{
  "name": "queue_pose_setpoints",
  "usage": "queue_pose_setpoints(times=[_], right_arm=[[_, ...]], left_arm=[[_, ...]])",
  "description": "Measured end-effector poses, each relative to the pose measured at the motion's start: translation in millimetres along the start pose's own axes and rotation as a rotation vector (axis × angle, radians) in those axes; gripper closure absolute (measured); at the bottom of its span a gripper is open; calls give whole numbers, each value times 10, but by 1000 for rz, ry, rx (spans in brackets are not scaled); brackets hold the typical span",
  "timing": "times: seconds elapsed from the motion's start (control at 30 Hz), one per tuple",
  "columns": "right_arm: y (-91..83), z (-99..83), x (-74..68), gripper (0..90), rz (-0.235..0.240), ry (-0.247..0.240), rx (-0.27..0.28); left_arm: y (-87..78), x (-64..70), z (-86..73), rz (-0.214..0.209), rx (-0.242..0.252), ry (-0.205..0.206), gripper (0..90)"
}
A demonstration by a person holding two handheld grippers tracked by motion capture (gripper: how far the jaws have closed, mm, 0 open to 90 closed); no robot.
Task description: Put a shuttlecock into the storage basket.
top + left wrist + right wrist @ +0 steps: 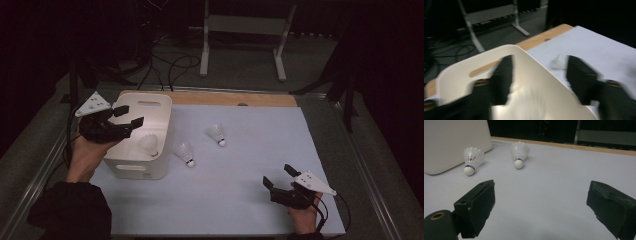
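Two shuttlecocks lie mid-frame, corks toward lower right; right gripper, jaws wide, is nearer. Left gripper, wide, empty, hangs over bin.

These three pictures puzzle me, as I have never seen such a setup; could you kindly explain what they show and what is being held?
A person sits at a table and holds a hand-operated two-jaw gripper in each hand; there is no robot arm. The high view looks down from above: the left gripper hangs over a white bin, and the right gripper rests low near the front of the white table cover. The other two pictures come from cameras riding on the grippers, looking along their black jaws. One shuttlecock lies inside the bin, and two more lie on the cover beside it: a near one and a far one. Both grippers stand open and hold nothing. The left gripper view is blurred.
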State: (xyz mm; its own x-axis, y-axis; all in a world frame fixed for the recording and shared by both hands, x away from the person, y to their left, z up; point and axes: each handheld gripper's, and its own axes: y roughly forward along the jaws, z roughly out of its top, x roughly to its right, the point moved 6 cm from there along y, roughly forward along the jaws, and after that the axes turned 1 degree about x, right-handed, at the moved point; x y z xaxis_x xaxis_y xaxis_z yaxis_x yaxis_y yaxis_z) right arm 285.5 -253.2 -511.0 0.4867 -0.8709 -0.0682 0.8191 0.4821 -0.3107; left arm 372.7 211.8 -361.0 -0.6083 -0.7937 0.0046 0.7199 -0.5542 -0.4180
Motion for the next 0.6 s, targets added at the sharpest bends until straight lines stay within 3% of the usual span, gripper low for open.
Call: queue_pose_setpoints(times=[0.07,0.13,0.43,0.6], right_arm=[[1,0,0,81,0,0,0],[1,0,0,81,0,1,0],[3,0,-3,81,1,-4,0],[6,1,-4,81,4,0,0]], left_arm=[[16,2,4,6,-1,-12,210],[35,16,8,4,-1,-11,152],[143,109,27,-33,6,-24,29],[201,152,37,-47,13,-22,10]])
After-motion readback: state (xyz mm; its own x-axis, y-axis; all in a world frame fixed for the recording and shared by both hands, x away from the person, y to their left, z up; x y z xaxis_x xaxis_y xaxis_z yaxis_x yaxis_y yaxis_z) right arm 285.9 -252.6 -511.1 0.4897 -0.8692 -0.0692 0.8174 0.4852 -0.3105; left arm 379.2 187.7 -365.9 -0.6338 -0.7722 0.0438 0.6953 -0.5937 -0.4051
